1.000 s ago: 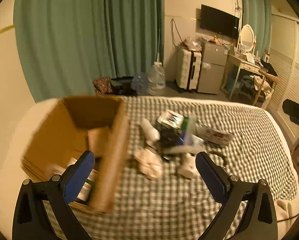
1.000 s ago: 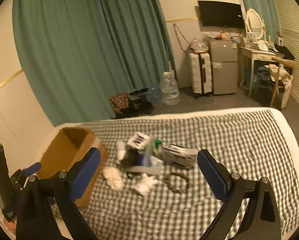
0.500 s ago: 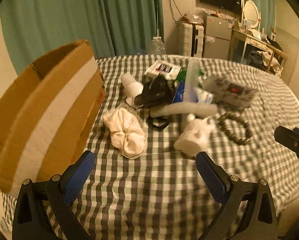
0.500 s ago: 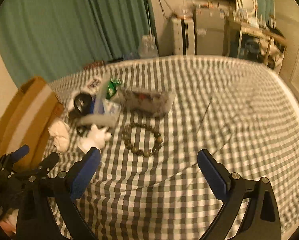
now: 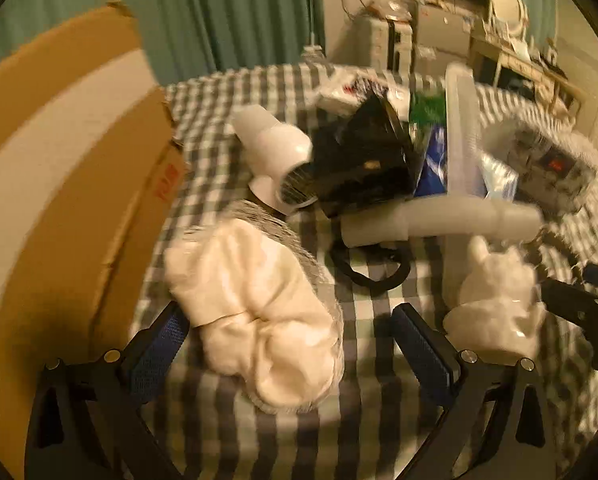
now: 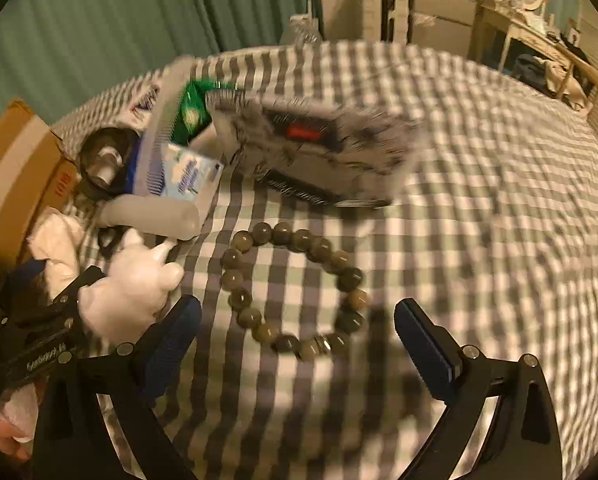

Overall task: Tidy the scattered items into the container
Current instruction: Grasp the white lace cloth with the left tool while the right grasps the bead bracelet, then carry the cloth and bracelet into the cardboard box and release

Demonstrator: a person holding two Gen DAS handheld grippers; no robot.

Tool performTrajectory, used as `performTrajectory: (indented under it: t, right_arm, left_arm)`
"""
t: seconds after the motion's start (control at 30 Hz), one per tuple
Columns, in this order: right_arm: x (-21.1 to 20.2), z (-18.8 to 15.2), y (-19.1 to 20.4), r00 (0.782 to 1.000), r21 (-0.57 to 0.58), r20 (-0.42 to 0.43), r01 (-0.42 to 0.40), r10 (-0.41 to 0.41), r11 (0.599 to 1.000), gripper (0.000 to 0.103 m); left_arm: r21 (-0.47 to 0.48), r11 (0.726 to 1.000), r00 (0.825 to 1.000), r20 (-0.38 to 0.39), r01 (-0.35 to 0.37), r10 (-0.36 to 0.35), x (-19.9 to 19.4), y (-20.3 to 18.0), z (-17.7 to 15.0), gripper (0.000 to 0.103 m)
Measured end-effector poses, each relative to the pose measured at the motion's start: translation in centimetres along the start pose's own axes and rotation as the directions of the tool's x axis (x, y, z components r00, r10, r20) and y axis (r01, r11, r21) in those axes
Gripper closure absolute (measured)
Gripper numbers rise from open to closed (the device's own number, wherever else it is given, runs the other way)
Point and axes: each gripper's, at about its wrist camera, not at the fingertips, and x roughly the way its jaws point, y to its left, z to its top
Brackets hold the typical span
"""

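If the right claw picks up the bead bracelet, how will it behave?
The bead bracelet is probably floppy: separate round beads in a loose ring. It looks glossy, so it may slip. Gripped at one side by the open right claw, it would likely dangle.

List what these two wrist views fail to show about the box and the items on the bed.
- Cardboard box interior: left wrist view shows only its outer wall.
- Print on the grey packet: smeared by motion blur in right wrist view.
- Black loop: partly hidden under the white tube, left wrist view.

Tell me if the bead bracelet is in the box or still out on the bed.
Out. The bracelet lies flat on the checked bedspread, between the right gripper's open jaws, far from the cardboard box.
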Motion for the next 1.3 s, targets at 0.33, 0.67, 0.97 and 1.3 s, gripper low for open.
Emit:
performTrajectory:
  t: [0.33,0.67,0.97,1.3]
  right_arm:
    - [1.8,-0.4,0.2,0.999,-0.027,-0.022,0.026,-0.027,0.999,0.006]
    - [-1.5,-2.9,-0.1,1.0,-0.001,0.016,0.023,-0.023,1.0,0.091]
    - [-9.0,-6.5,-3.0,0.988,0.155,0.046,-0.154,0.149,0.976,0.092]
    - [-18.0,-6.3,3.8,0.963,0.065,0.135,-0.242,0.232,0.968,0.092]
  left_arm:
    - [-0.052,0.994,0.995,0.005,0.099,-0.099,-0.4,1.1,-0.7,0.028]
    - [-0.097,0.976,0.98,-0.017,0.195,-0.197,-3.2,2.9,-1.9,0.088]
    - [-0.098,0.959,0.963,0.089,0.264,-0.256,-10.2,3.4,-2.0,0.088]
    - [0.009,0.905,0.887,0.194,0.426,-0.419,-20.2,4.3,-0.2,0.088]
